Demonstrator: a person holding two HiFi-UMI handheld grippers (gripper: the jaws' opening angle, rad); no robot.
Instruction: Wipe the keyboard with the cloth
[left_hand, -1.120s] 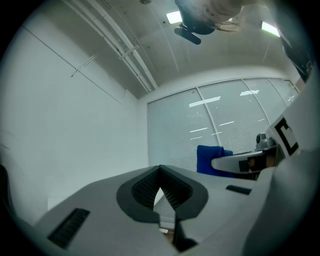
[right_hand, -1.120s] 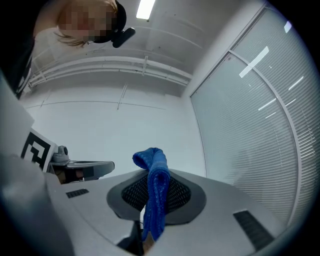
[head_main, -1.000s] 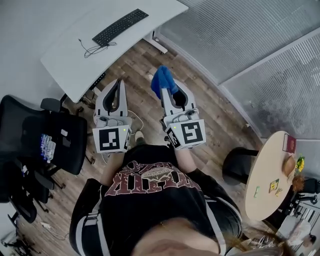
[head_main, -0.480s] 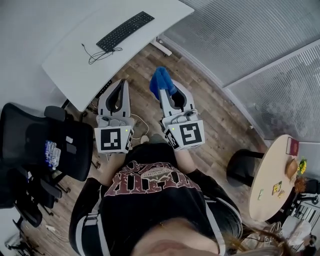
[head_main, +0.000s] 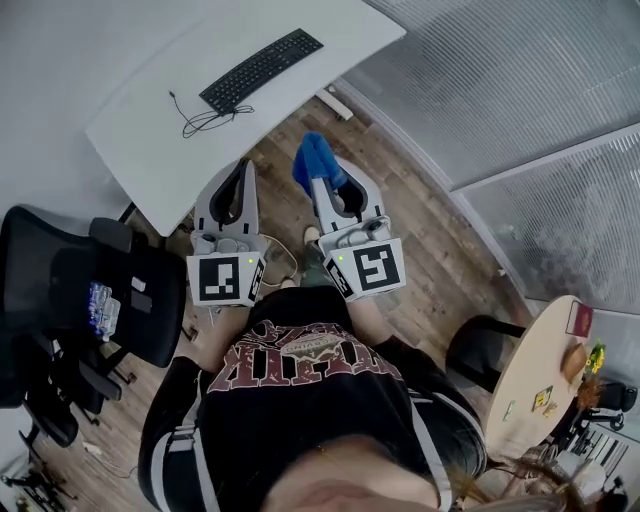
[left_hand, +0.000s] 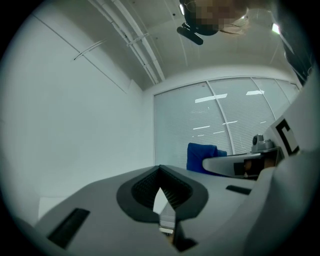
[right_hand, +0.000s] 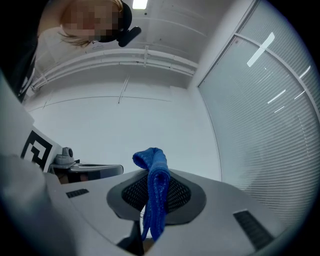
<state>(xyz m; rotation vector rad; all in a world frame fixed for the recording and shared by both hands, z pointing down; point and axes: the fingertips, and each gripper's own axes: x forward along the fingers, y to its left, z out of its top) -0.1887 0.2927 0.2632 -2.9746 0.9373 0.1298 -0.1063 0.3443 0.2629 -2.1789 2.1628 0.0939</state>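
We look down on a white desk (head_main: 150, 140) with a black chair (head_main: 60, 260) beside it on a wooden floor (head_main: 430, 250), ribbed wall panels (head_main: 500, 90) to the right — and a round table (head_main: 535, 370) bearing small items, near a dark stool (head_main: 478, 345).

Keyboard (head_main: 262, 70) on desk (head_main: 150, 130) ahead, chair (head_main: 90, 285) at left, second table (head_main: 535, 375) at right
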